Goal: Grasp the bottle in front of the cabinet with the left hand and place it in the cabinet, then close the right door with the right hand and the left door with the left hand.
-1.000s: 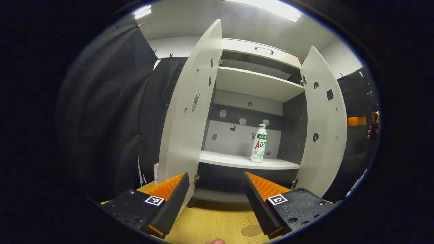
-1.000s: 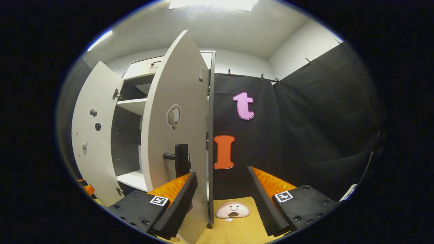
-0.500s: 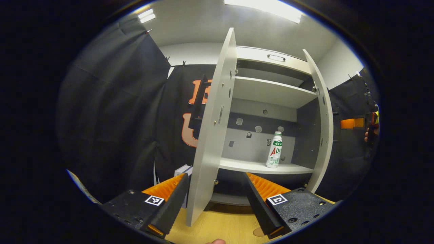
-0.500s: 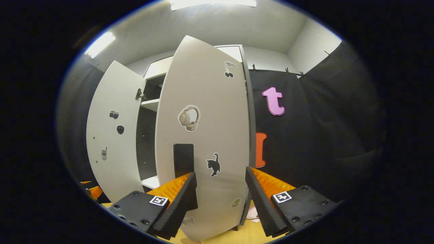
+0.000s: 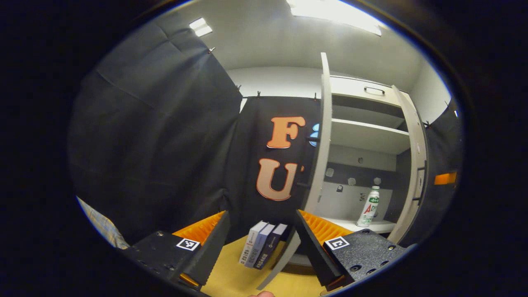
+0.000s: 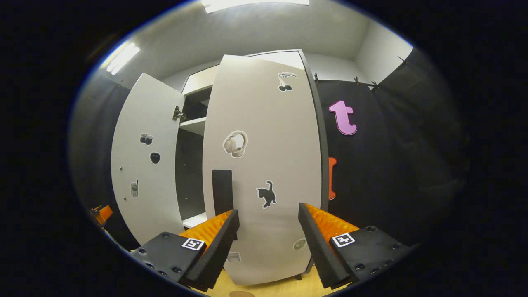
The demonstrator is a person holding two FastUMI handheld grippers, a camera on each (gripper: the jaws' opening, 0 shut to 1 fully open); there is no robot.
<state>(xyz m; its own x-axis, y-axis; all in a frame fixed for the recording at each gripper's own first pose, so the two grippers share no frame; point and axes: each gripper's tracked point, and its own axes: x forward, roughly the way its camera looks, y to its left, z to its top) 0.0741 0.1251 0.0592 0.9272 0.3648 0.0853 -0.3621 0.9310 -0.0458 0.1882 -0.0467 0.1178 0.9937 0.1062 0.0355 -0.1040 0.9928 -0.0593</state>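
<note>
The white bottle (image 5: pixel 368 206) with a green and red label stands upright on the cabinet's lower shelf (image 5: pixel 373 226). The left door (image 5: pixel 319 156) stands open and shows edge-on in the left gripper view, just past the right finger of my left gripper (image 5: pixel 260 218), which is open and holds nothing. In the right gripper view the right door (image 6: pixel 268 156) is swung nearly shut, its stickered front facing me. My right gripper (image 6: pixel 266 216) is open close in front of it, its left finger below the black handle (image 6: pixel 222 189). The left door (image 6: pixel 142 165) shows beyond, wide open.
Three books (image 5: pixel 262 245) stand on the wooden table (image 5: pixel 231 272) left of the cabinet, between my left gripper's fingers in that view. Black cloth walls close in the left side and the right side. An upper shelf (image 5: pixel 367 136) is bare.
The right door has swung from edge-on to nearly shut in front of my right gripper. My left gripper has moved left round the left door's outer side, bringing the books into view.
</note>
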